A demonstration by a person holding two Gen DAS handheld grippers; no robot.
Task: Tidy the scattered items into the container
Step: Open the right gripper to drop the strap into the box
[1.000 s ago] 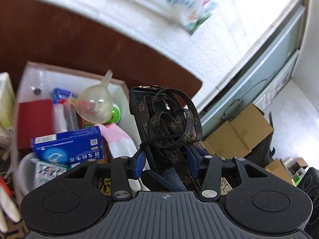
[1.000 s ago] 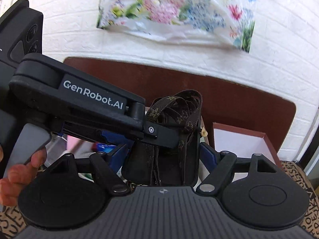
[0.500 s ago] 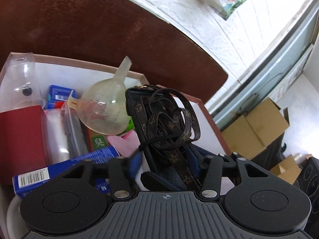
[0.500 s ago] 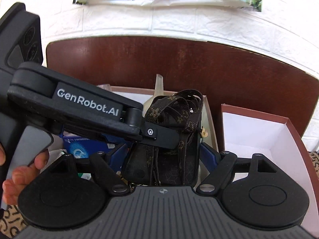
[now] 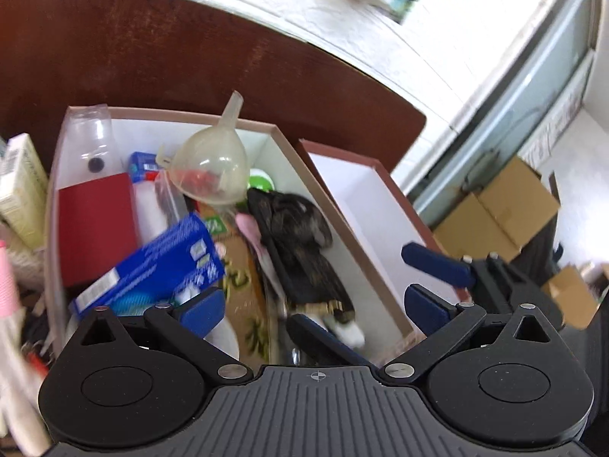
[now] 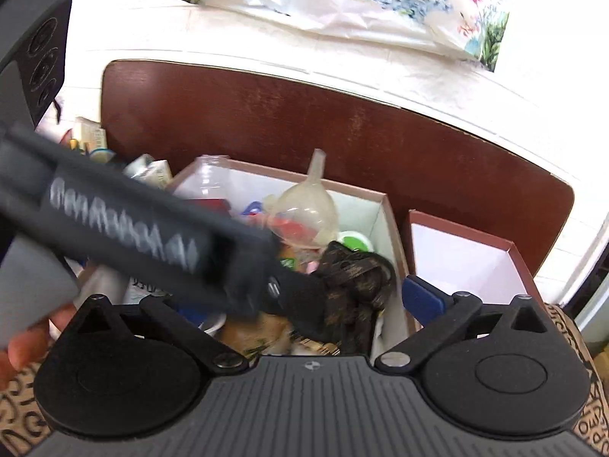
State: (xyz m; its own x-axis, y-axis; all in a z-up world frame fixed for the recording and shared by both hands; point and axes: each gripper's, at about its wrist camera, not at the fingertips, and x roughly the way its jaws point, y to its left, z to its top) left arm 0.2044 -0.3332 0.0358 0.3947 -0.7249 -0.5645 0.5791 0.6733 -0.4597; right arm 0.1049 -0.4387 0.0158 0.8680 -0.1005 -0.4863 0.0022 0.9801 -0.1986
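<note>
Both sets of jaws are opening wide now: left gripper (image 5: pixel 314 306) w/ nothing pressed btwn its blue pads, right gripper (image 6: pixel 300 301) likewise gripping nothing, its left pad hidden behind the blurred black body of the other tool. The dark monogram pouch w/ strap (image 5: pixel 300 243) lies free in the box (image 5: pixel 304 175), center of the left view, along the box's right wall, just below the clear funnel (image 5: pixel 211 169) & right of the blue carton (image 5: pixel 152 270). An empty red-rimmed lid (image 5: pixel 365 205) sits beside the box, right of center
</note>
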